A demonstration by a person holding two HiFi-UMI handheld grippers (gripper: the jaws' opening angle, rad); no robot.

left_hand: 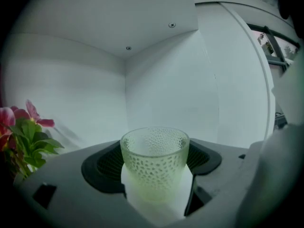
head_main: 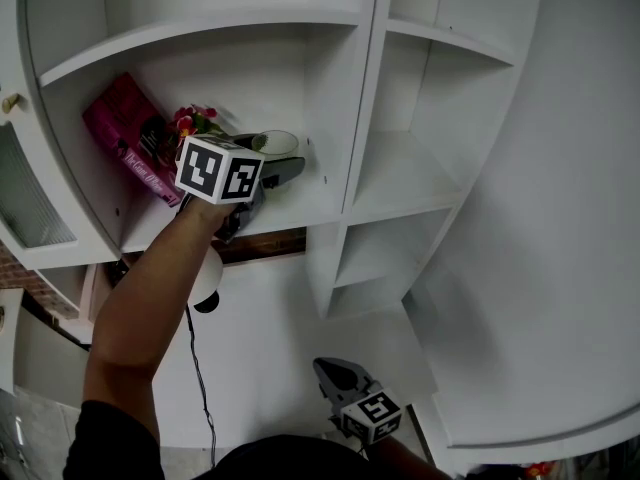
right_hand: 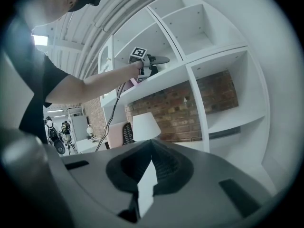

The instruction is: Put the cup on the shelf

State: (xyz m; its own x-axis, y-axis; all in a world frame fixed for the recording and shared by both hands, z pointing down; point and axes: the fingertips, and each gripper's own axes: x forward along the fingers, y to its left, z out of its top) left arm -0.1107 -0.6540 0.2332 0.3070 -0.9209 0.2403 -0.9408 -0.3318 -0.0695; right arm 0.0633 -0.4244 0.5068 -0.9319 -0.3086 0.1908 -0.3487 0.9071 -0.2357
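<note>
The left tongs (left_hand: pixel 155 172) are clamped on the cup (left_hand: pixel 155 158). A dark pad (left_hand: pixel 102 165) sits on each side of the cup and hugs it. The cup is clear glass with lots of little bumps. It stands straight up with its open top facing up.

In the head view, the person's left arm (head_main: pixel 150 308) reaches up and holds these tongs inside the white shelf (head_main: pixel 300 206). The cup is over the shelf board, near the front edge and close to the right end. The white wall that splits the shelf is just beside it. I cannot tell if the bottom of the cup touches the board. In the left gripper view, the back right corner of this space is right behind the cup.

Pink and red flowers (head_main: pixel 195 120) with green leaves stand to the left of the cup. A pink book (head_main: pixel 130 138) leans tilted at the left end of the same board.

The right tongs (right_hand: pixel 152 145) are pulled together at the tips, with nothing between them. In the head view they hang low, well apart from the cup. Past them, in the right gripper view, there is a white lamp (right_hand: pixel 145 126) and a brick wall (right_hand: pixel 190 103) behind the lower shelf openings
</note>
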